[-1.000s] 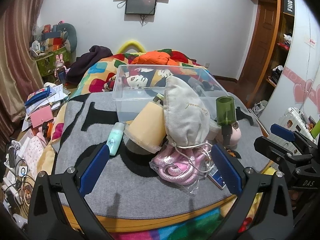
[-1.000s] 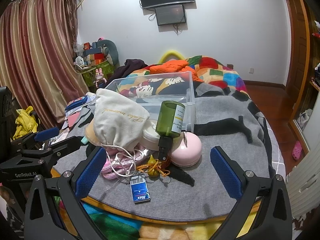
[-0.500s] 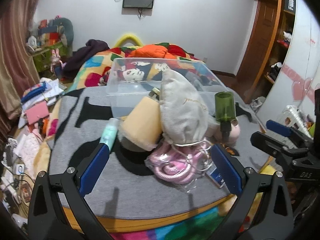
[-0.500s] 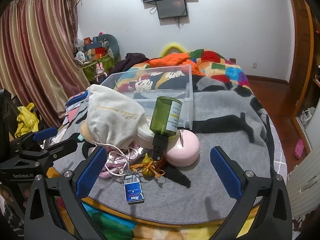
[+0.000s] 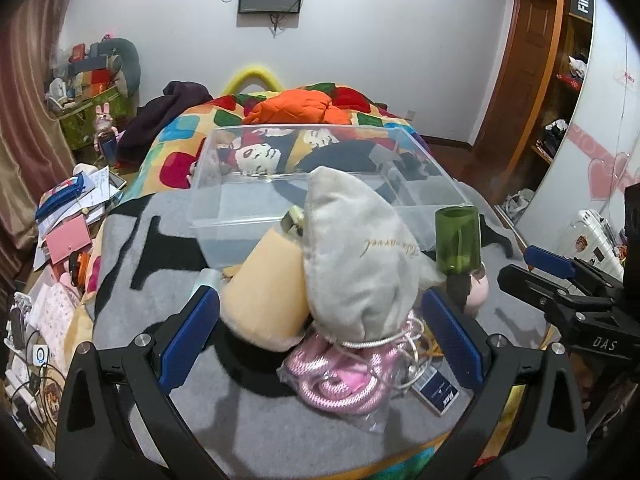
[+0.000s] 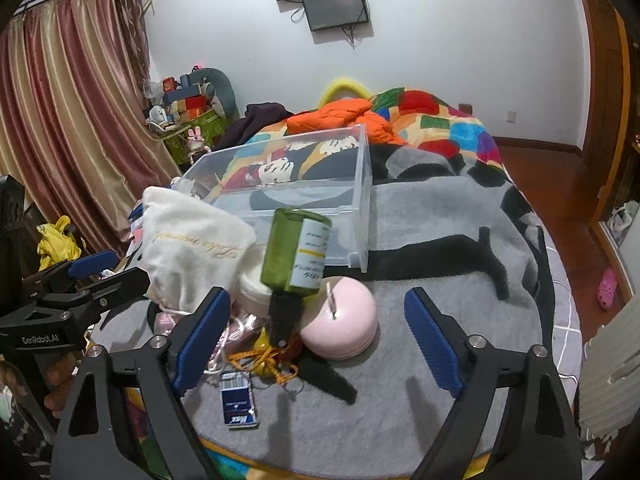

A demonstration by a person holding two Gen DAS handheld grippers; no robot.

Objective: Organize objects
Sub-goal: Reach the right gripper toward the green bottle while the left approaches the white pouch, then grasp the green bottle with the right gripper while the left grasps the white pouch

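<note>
We hold our left gripper (image 5: 320,336) spread wide, nothing between its blue pads (image 5: 188,340), low over the near edge of the grey blanket (image 5: 160,264) with the heap of things straight ahead. Our right gripper (image 6: 318,336) is likewise wide open and grips nothing; it hovers to the right of the left one, and each shows at the edge of the other's view. In the heap, a pale grey drawstring pouch (image 5: 356,264) stands tallest, leaning against a beige padded thing (image 5: 264,300) on its left, with a little gold-coloured cap (image 5: 294,218) peeping out between them; what that belongs to we cannot tell. Under the pouch's cord lies a pink rope in a clear plastic bag (image 5: 340,376), and just right of it a small blue packet (image 5: 438,390) lies flat on the blanket. From the right wrist we see a green bottle (image 6: 298,256) standing upside down on its dark cap, tilted a little and resting against a round pink case (image 6: 342,320); a white round jar (image 6: 254,288) sits between bottle and pouch, and a yellow trinket on orange cord (image 6: 266,350) lies at the bottle's foot, near the packet. Behind the heap a clear plastic bin (image 5: 320,184) sits on the blanket, just behind the pouch and bottle.
</note>
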